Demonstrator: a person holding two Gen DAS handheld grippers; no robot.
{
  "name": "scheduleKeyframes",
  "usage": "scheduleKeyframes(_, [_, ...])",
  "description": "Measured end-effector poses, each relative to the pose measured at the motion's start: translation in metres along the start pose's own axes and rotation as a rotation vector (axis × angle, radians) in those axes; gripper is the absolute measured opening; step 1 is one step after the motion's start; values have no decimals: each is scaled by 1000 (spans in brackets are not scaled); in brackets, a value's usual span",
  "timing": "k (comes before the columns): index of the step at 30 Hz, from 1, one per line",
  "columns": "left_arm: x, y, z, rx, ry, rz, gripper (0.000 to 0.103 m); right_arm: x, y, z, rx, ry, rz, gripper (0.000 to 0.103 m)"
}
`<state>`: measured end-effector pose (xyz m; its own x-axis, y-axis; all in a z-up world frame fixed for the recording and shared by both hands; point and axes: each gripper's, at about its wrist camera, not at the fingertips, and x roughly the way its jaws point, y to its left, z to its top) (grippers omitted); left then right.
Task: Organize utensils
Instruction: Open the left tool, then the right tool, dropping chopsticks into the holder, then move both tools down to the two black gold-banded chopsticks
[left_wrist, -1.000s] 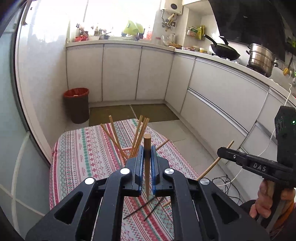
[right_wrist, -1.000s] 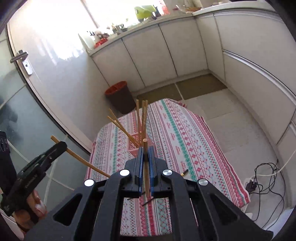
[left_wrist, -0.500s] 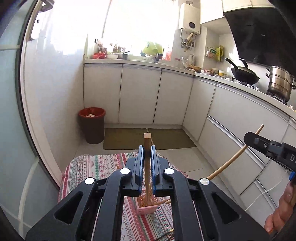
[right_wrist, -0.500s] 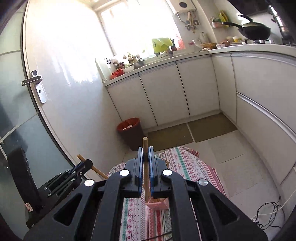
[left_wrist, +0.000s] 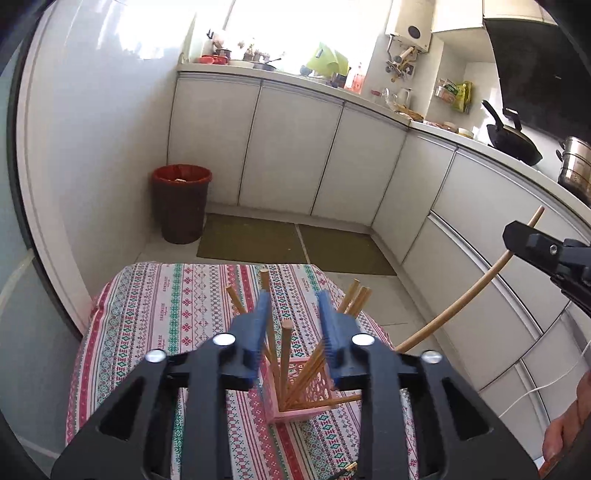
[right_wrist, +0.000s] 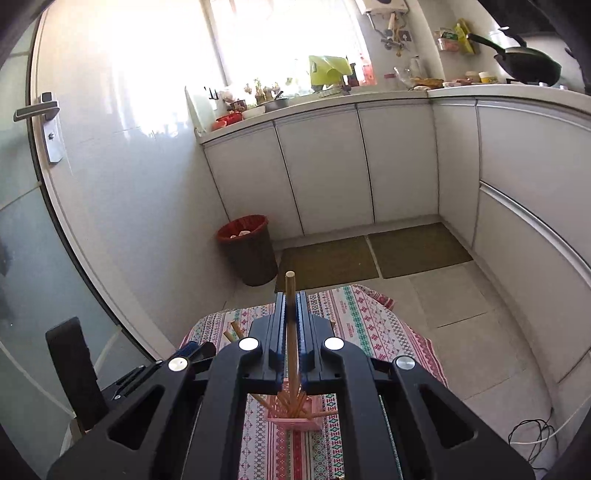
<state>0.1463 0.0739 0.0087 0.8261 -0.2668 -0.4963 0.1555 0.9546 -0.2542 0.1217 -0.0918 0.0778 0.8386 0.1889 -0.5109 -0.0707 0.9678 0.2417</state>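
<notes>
loading chopsticks into pink holder (left_wrist: 301, 393) on the table | left gripper (left_wrist: 291, 328) spread wide, nothing between pads, holder directly below | right gripper (right_wrist: 291, 332) clamped on chopstick (right_wrist: 290, 321), holder beneath its tip | next: lower stick into holder, then release

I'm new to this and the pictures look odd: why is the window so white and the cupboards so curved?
Left wrist view: the window is overexposed to plain white, and the fisheye lens bends the cabinet fronts into arcs. Right wrist view: the same window glare spills as a bright sheen over the glossy wall, and the door frame bows; dark corners mark the lens edge.
</notes>
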Motion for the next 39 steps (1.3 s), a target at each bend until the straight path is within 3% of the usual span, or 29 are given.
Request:
scheduleKeyframes(1, [-7,4,2,-18,-20,-6,44,3,2,-1,-4,5,0,6])
scheduleKeyframes(6, [-40,12,21,-59,-99,10,44,9,13,-3,-34,-2,-12,6])
scheduleKeyframes(11, [-56,22,27,-98,-148,15,63,17,23,-10,-57,11,-18,6])
scheduleKeyframes(22, [-35,45,26,-125,-70,117,63,51,38,-28,-93,51,-19,9])
scheduleKeyframes(30, [-42,34,22,-77,-67,149,65,33,37,-25,-87,23,-27,15])
scheduleKeyframes(32, [-46,30,21,-69,-70,155,72,26,37,-27,-94,16,-36,23])
scheduleKeyframes(39, [-67,15,19,-23,-90,162,78,0,36,-34,-86,1,-45,32])
